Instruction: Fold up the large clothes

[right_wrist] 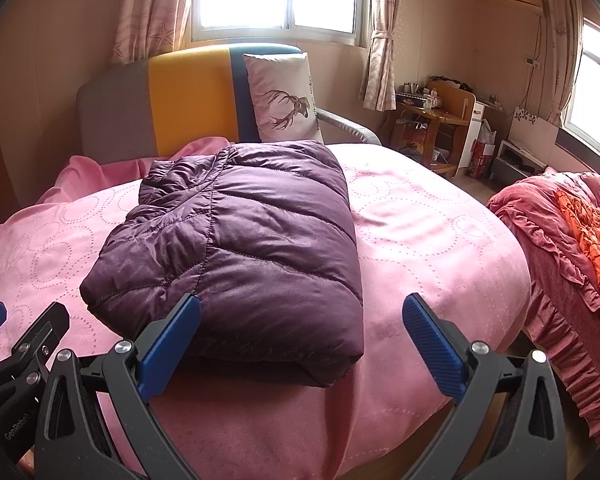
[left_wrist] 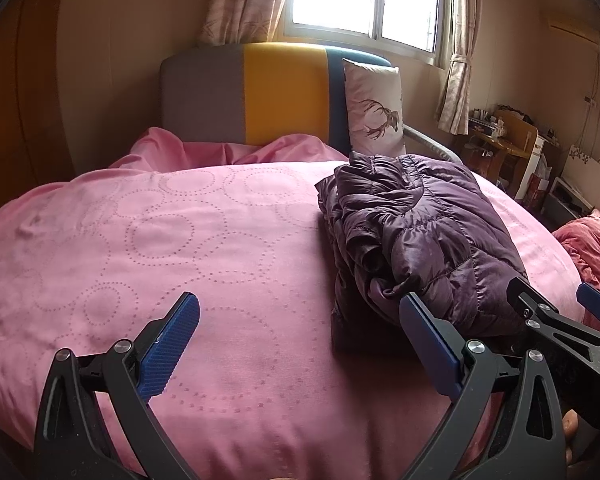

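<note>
The purple down jacket [right_wrist: 236, 240] lies folded on the pink bed [right_wrist: 420, 240]: light, soft, probably slippery. Grasp the near edge. Left gripper [left_wrist: 300, 344] and right gripper [right_wrist: 300, 344] are released, empty.

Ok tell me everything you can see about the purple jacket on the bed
The purple jacket is a shiny quilted puffer, folded into a thick rectangular bundle with stitched seams on top and crumpled layers along its left side. It lies flat on the pink bedspread, just short of the deer pillow. Neither open gripper holds it.
</note>
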### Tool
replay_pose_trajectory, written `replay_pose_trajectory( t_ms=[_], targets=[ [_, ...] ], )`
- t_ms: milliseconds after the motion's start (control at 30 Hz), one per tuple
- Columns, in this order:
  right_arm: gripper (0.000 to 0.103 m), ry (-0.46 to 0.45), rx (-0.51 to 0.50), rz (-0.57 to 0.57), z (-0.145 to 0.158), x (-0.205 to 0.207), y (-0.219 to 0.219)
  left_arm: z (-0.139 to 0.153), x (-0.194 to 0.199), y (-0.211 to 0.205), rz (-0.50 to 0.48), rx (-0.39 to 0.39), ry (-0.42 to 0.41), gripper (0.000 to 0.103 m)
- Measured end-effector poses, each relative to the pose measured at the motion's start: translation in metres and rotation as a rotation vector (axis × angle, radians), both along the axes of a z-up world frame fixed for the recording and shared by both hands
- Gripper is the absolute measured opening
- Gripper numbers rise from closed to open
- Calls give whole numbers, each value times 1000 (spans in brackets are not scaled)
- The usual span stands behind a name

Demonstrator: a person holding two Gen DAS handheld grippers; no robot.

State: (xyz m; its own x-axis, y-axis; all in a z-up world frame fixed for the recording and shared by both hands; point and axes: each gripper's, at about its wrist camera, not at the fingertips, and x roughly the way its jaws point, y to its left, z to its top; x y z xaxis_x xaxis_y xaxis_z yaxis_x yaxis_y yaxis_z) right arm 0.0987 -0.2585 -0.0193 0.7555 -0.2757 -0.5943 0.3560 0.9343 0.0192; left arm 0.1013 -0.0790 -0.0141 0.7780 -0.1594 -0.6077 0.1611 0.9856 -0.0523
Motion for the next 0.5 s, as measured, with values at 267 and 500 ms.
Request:
replay_pose_trajectory(
  t_ms=[267, 500],
  targets=[
    [101, -1, -3, 6, 1, 0, 0, 2, 0, 1, -5, 0, -4, 99],
    [101, -6, 1, 5, 4, -1, -2, 3, -1, 0, -7, 0, -7, 99]
  ],
)
